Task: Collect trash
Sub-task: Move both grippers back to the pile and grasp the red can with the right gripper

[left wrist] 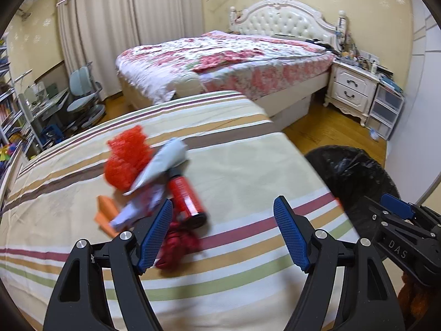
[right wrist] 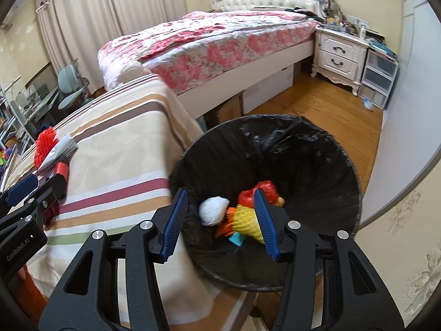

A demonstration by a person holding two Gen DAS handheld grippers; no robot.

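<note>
A pile of trash lies on the striped bedspread: a red mesh ball, a grey-white wrapper, a red can, an orange box and a dark red crumpled piece. My left gripper is open and empty, its left finger by the can. My right gripper is open and empty above the black-lined bin, which holds a white wad, a yellow mesh piece and a red bag. The bin also shows in the left wrist view.
A floral bed stands behind, with a white nightstand and plastic drawers at the right. A desk chair and shelves are at the left. Wooden floor lies between bin and nightstand.
</note>
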